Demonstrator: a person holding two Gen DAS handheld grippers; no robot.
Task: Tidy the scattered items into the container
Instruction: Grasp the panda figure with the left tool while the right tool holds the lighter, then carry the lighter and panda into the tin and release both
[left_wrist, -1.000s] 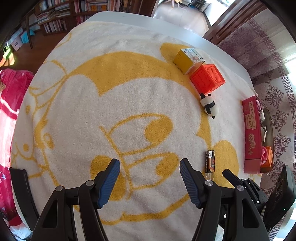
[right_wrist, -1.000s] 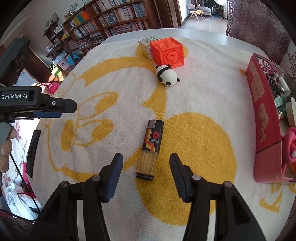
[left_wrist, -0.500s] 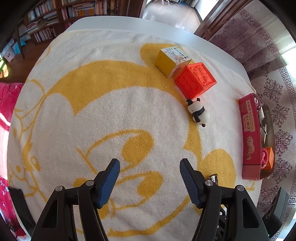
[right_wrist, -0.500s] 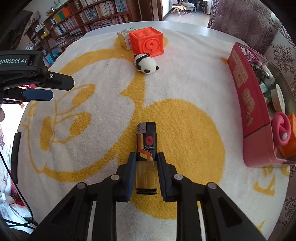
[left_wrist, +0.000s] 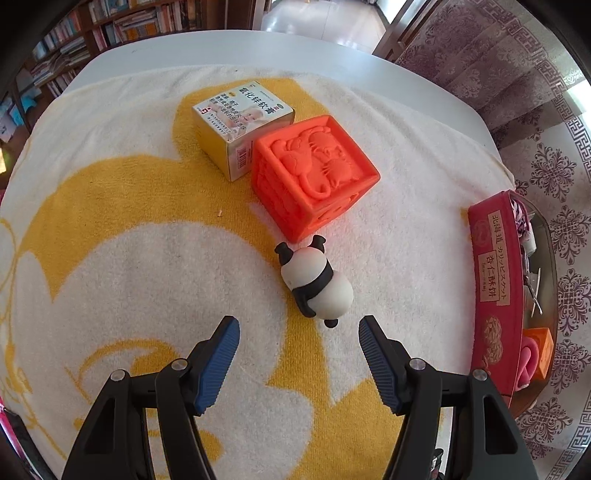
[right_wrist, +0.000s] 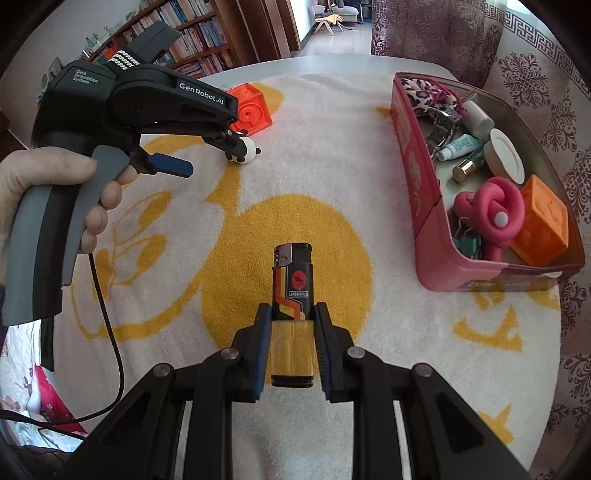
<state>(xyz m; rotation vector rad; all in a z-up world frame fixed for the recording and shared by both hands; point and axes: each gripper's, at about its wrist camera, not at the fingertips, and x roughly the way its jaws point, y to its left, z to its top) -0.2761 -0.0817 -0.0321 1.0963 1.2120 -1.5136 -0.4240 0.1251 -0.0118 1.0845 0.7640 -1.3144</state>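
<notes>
Lighter first: you have it pinched in your right claw, and both pads press on its clear yellow bottom half while the black top end sticks out in front. The jaws closed on it just now. It sits over the big yellow spot of the white and yellow towel that covers the counter. To the right of it, well apart, stands the pink tin. Inside the tin you can see a pink knotted toy, an orange block, small tubes and bottles and a spotted hair tie. Your left claw hangs over the towel with its blue pads wide apart and nothing between them. Just in front of it lies the little panda toy, on its side, close to the right pad but not touching it. Past the panda toy is the big orange-red cube, and the panda toy's black feet almost meet its corner. Behind that cube, right against it, is a yellow and white medicine box. In the right wrist view your left hand grips the grey handle of the left claw, up above the panda toy.
</notes>
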